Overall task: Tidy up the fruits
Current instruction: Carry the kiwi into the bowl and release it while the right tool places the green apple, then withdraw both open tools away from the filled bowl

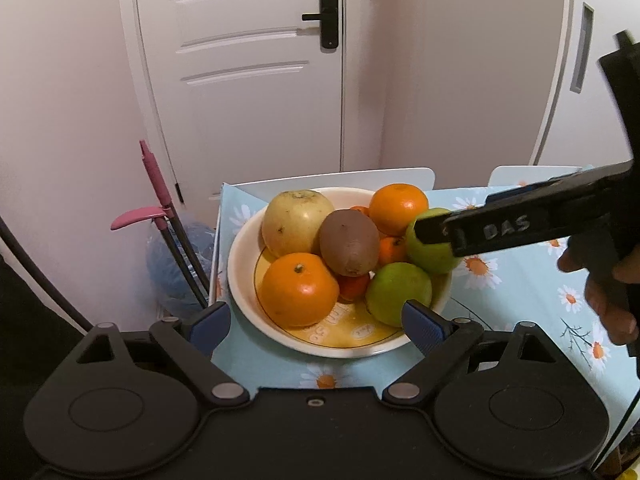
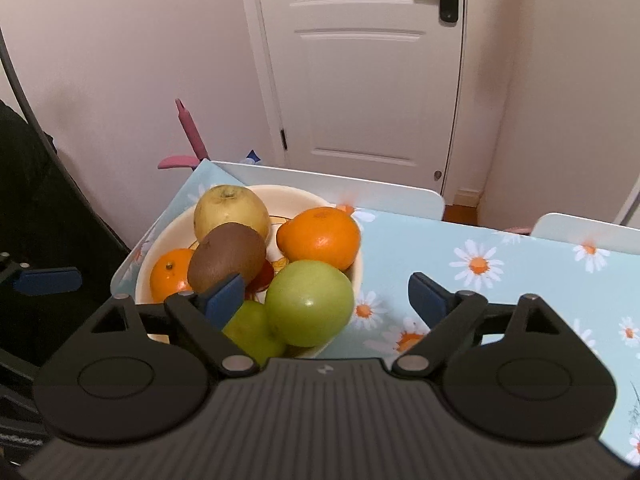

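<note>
Right wrist view puts my right tool (image 2: 324, 292) wide open, nothing gripped, its fingers either side of the green apple (image 2: 308, 302) at the bowl's (image 2: 356, 276) desk-side rim. I'd centre on it, then close gently. My left tool (image 1: 316, 320) hovers open, empty, near the bowl

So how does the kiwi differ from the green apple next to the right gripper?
The kiwi is brown, dull and oval; the green apple is green, glossy and rounder. The apple looks bigger than the kiwi. The kiwi sits atop the middle of the pile, while the apple sits at the rim, between the right gripper's open jaws. Both are in the cream bowl.
</note>
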The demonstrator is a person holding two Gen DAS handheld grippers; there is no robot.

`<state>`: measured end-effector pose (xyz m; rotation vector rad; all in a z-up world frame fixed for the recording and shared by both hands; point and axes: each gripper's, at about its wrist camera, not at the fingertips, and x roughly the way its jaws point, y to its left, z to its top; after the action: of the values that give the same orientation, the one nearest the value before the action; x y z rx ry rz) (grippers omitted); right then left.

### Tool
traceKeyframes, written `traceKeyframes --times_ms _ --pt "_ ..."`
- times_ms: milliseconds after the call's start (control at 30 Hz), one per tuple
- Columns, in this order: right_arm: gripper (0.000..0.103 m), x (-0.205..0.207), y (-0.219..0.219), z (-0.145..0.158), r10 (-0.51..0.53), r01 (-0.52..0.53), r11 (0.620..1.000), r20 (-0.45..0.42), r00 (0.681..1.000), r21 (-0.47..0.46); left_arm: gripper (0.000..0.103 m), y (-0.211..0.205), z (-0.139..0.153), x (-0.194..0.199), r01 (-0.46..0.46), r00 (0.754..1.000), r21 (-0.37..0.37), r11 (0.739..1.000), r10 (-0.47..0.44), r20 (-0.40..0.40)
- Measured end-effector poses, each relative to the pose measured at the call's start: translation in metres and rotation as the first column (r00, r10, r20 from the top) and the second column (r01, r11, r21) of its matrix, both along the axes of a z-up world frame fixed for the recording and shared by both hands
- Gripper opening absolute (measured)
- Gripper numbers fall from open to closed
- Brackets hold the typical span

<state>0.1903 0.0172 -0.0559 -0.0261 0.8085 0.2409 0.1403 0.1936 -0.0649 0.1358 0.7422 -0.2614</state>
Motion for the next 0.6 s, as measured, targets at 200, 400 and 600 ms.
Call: traceKeyframes --times_ms 200,400,600 --pt "0.103 -0.019 -0.017 0.019 -0.022 0.021 1.000 0.012 1.000 0.004 0.095 -0.010 0.012 -0.010 0.000 1.000 0.017 1.000 -0.001 0.017" --pt "0.103 -0.046 -0.047 0.049 -0.035 0.035 0.999 0.029 0.999 0.005 0.095 -0.028 0.033 -0.027 -0.022 0.998 0.029 0.999 0.020 0.057" --pt "0.103 -0.075 -0.084 0.084 -0.073 0.073 0.997 0.061 0.995 0.002 0.095 -0.052 0.057 -0.047 -0.054 0.995 0.019 0.998 0.052 0.084"
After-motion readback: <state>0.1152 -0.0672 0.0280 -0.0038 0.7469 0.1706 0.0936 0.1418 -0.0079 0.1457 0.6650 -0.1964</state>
